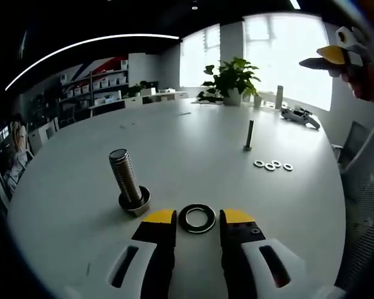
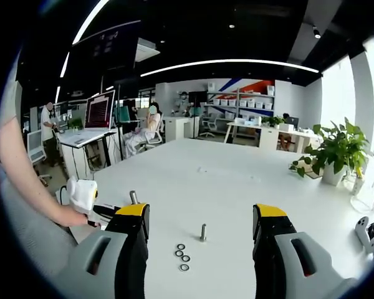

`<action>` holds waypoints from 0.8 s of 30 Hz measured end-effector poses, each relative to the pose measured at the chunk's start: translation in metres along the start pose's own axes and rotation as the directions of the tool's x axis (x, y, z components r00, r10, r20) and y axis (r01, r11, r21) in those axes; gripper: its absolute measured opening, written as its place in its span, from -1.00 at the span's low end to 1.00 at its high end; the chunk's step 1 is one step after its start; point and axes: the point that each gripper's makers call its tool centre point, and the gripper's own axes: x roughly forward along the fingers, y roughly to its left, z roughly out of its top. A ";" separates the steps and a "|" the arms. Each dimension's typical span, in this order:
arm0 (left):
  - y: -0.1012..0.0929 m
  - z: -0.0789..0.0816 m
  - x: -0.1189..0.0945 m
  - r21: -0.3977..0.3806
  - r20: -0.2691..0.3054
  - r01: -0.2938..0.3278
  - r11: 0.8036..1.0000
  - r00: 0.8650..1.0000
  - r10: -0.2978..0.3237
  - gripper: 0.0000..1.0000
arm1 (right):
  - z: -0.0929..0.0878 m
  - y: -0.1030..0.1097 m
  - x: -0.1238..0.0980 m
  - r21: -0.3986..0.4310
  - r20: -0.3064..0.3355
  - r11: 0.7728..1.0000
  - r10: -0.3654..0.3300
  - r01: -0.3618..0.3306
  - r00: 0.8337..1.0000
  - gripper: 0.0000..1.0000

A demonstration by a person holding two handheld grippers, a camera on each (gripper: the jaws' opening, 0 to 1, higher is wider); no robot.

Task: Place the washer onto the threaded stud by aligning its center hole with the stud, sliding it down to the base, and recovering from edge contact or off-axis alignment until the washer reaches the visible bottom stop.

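Note:
A large threaded stud (image 1: 126, 177) stands slightly tilted in the view on its hex base (image 1: 135, 204), left of centre on the white table (image 1: 193, 143). A dark steel washer (image 1: 197, 218) lies flat on the table, right of the base. My left gripper (image 1: 198, 217) is open, its yellow-tipped fingers (image 1: 159, 217) on either side of the washer with small gaps. My right gripper (image 2: 201, 213) is held high above the table and wide open with nothing in it. From there the stud (image 2: 133, 197) peeks out past the left finger, next to the left gripper (image 2: 82, 193) in a hand.
A thin bolt (image 1: 248, 136) stands upright mid-table with three small washers (image 1: 273, 166) beside it; they also sit below my right gripper: thin bolt (image 2: 203, 232), washers (image 2: 182, 256). A potted plant (image 1: 232, 78) and a game controller (image 1: 301, 115) lie at the far edge. The right gripper (image 1: 340, 57) hovers at top right.

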 end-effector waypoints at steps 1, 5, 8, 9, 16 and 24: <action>0.000 0.000 0.000 0.000 -0.001 0.000 1.000 1.000 0.000 -0.51 | 0.000 0.000 0.000 0.001 0.001 1.000 -0.001 0.001 1.000 0.39; 0.000 0.000 0.002 0.004 -0.001 0.000 1.000 1.000 0.000 -0.55 | 0.000 0.001 0.000 -0.001 0.000 1.000 0.001 -0.001 1.000 0.39; -0.001 0.000 0.002 0.007 0.003 0.006 1.000 1.000 -0.006 -0.56 | -0.001 0.001 0.000 -0.002 -0.003 1.000 0.001 -0.001 1.000 0.39; -0.001 0.000 0.002 0.011 0.002 0.009 1.000 1.000 -0.009 -0.56 | -0.001 0.000 0.000 -0.002 -0.001 1.000 0.001 -0.001 1.000 0.39; -0.002 -0.002 -0.002 0.007 -0.013 0.009 1.000 1.000 -0.009 -0.54 | 0.000 0.001 0.000 -0.002 0.000 1.000 0.004 -0.004 1.000 0.39; -0.001 -0.003 -0.004 0.010 -0.007 0.004 1.000 1.000 -0.004 -0.55 | 0.000 0.002 0.000 0.003 0.001 1.000 0.006 -0.006 1.000 0.39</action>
